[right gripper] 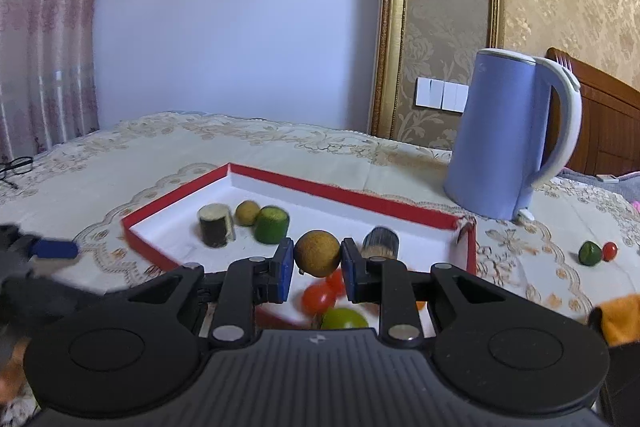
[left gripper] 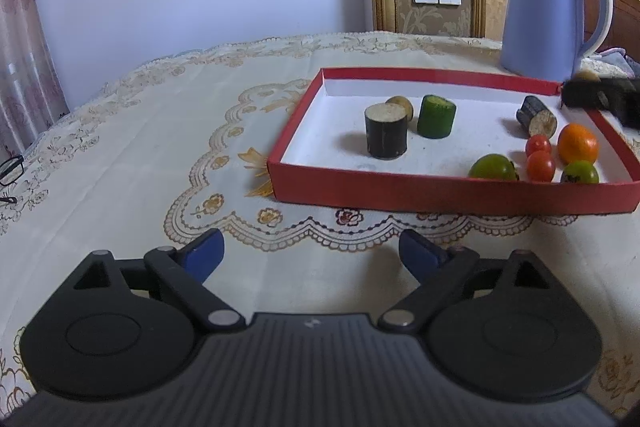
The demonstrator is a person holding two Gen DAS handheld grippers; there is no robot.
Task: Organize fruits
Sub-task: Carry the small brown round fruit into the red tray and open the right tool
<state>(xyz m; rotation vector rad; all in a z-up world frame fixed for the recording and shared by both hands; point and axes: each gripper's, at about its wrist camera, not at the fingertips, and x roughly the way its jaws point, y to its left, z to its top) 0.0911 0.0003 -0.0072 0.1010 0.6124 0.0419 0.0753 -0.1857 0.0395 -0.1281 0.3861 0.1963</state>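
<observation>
Observing: two hand-held claws over a desk (left gripper: 120,115) covered with a cream embroidered cloth.
Right claw (right gripper: 317,259): clenched on a round brownish-yellow fruit (right gripper: 318,253), pinched between its blue pads (right gripper: 285,269); the fruit is held clear above the near part of the red tray.
Left claw (left gripper: 311,255): released, blue fingertips (left gripper: 206,253) spread wide with nothing between them, hanging above bare cloth just in front of the tray's near wall.
Red tray (left gripper: 440,193): shallow, white inside, lying flat on the cloth.
Tray, left group: a dark cylinder piece (left gripper: 386,131) standing upright, a small tan fruit (left gripper: 402,105) right behind it, a green cylinder piece (left gripper: 436,115) beside it, tilted slightly.
Tray, right group: a second dark piece (left gripper: 536,117) lying on its side; an orange (left gripper: 578,143); two small red tomatoes (left gripper: 539,157) close together; a larger green fruit (left gripper: 493,167) and a smaller green fruit (left gripper: 580,173) against the near wall.
Outside tray: a small green fruit (right gripper: 590,253) and a small red one (right gripper: 609,251) touching, on the cloth right of the tray, seen from the right wrist.
Blue kettle (left gripper: 554,7): upright behind the tray's far right corner.
Glasses (left gripper: 11,167): at the desk's far left edge.
Image quality: right wrist view is motion-blurred low in the tray.
</observation>
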